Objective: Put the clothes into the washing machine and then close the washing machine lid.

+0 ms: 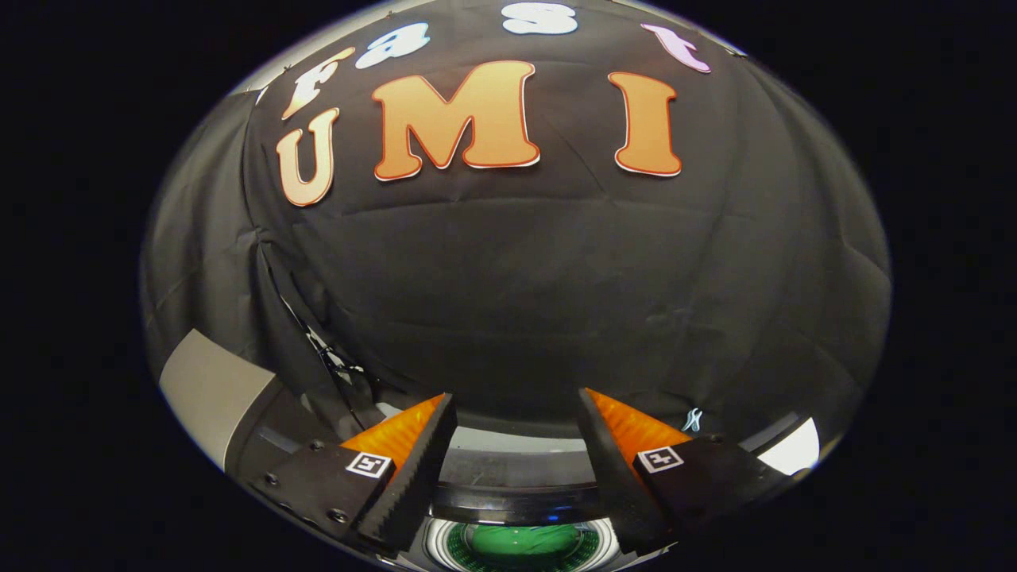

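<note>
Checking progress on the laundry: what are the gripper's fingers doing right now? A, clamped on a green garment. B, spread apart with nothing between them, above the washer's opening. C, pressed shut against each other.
B: the gripper stands open and empty over the washing machine, green clothes inside.

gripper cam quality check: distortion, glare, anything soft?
Gripper view: heavy fisheye bowing of the black cloth wall; dim overall; a blown-out white patch beyond the fingers; bluish glare on the glossy dark washing machine rim; green item in the round drum opening looks soft; the open gripper holds nothing and is sharp.
</note>
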Available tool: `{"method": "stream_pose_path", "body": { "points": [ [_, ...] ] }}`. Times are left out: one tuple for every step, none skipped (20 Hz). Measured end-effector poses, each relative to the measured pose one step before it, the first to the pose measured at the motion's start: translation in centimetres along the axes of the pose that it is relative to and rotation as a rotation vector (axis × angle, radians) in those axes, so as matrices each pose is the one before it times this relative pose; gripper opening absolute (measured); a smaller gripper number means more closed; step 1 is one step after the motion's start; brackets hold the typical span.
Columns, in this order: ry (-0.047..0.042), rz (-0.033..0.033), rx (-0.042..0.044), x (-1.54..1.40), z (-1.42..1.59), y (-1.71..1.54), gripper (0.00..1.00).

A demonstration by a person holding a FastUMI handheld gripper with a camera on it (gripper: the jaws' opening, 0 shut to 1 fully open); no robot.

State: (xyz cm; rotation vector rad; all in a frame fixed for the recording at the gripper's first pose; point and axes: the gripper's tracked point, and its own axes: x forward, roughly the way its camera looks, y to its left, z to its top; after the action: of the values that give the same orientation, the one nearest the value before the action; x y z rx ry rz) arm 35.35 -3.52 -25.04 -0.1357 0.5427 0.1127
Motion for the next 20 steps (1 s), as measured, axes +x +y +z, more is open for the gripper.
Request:
{"method": "stream_pose_path", "body": {
  "points": [
    [-0.00154, -0.00009, -0.00074, -0.755, -0.477, 0.067, 0.97],
    [-0.00176, -0.00130, 0.00179, -0.605, -0.567, 0.058, 0.97],
    [0.00047, -0.00111, 0.00205, -0.812, -0.590, 0.014, 0.97],
    [0.00077, -0.00116, 0.00146, -0.664, -0.530, 0.014, 0.97],
    [0.00270, -0.00155, 0.00192, -0.455, -0.404, 0.026, 0.97],
    [0.00524, -0.00157, 0.00176, -0.360, -0.558, 0.025, 0.97],
    [0.00761, -0.00112, 0.00267, -0.672, -0.715, -0.061, 0.97],
    [0.00814, -0.00011, 0.00414, -0.498, -0.660, 0.064, 0.97],
    [0.01079, 0.00143, 0.00478, -0.448, -0.664, -0.005, 0.97],
    [0.01114, 0.00219, 0.00715, -0.488, -0.739, 0.088, 0.97],
    [0.01345, 0.00278, 0.01118, -0.479, -0.754, -0.015, 0.97],
    [0.01806, 0.00339, 0.01381, -0.477, -0.926, 0.001, 0.97],
    [0.02278, 0.00523, 0.01718, -0.520, -1.158, -0.122, 0.97],
    [0.01958, 0.00398, 0.02206, -0.501, -1.214, -0.038, 0.97],
    [0.00779, 0.00301, 0.01810, -0.133, -0.583, -0.151, 0.98],
    [0.00596, -0.00554, 0.00996, -0.046, -0.591, -0.247, 0.98],
    [0.01015, -0.00848, 0.00419, -0.222, -0.657, -0.585, 0.99],
    [0.00339, -0.00214, 0.00594, -0.116, -0.347, -0.255, 0.99],
    [0.00040, -0.00102, 0.00358, -0.257, -0.029, -0.114, 0.99],
    [-0.00845, -0.00071, 0.00171, -0.241, 0.232, 0.008, 0.99]
  ]
}}
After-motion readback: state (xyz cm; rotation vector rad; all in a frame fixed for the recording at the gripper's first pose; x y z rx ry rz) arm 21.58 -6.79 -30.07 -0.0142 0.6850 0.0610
